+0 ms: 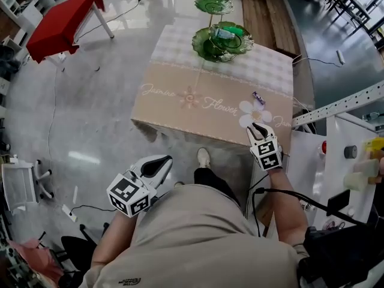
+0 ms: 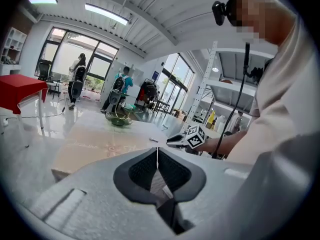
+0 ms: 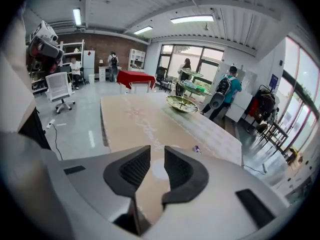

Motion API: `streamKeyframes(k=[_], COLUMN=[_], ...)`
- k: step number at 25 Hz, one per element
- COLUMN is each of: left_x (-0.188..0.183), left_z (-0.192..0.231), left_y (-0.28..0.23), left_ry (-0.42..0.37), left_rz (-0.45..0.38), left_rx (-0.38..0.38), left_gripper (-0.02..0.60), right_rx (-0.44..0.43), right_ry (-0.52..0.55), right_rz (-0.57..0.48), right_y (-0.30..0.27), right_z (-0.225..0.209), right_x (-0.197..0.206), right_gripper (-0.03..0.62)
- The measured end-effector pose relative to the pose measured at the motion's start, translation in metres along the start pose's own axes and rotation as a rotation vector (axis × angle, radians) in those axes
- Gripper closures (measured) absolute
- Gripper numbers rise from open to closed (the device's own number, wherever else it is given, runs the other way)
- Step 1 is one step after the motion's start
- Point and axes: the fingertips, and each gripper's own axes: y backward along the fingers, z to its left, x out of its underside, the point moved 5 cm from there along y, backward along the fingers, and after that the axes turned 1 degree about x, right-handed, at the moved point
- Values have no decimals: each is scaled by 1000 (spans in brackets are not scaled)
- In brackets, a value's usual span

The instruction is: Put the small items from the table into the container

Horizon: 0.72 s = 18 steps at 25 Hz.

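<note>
The right gripper (image 1: 258,126) hangs over the near right corner of the table (image 1: 180,110), tilted down toward the cloth. Its jaws stand a little apart, and in the right gripper view (image 3: 156,154) only the tablecloth shows through the gap; nothing is between the pads. Just under its tips on the table is a printed white daisy (image 1: 248,114).

A short way further in from that corner lies the small item (image 1: 258,98), a little purple wrapped piece resting alone on the beige part of the cloth. It is near the right gripper but apart from it, and shows beyond the right jaw in the right gripper view (image 3: 196,148).

The left gripper (image 1: 162,161) is off the table, below its near edge and over the floor, close to the person's body. Its jaws meet at the tips with nothing held, as the left gripper view (image 2: 157,151) shows.

At the far edge of the table, on the checked band of the cloth, stands the container (image 1: 219,41), a green glass tiered dish stand. Its lower dish already holds something clear and pale; what it is I cannot tell.

Left of the table, well apart across the floor, stands a red table (image 1: 60,23). A white office chair (image 1: 21,185) sits out to the near left.
</note>
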Motion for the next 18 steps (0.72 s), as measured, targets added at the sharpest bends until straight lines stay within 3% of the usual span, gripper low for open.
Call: streamKeyframes(k=[10,18], left_x=[-45,-64], left_z=[23,35], left_y=[-76,-109], left_ry=[-26,-9], left_rz=[31,49], left_rx=[-22,-64], left_gripper=[572,571], right_rx=[11,-47], right_ry=[-29,-28], right_rz=[93,157], right_y=[-85,-139], right_z=[-103,-142], right_x=[35,57], right_gripper=[466,450])
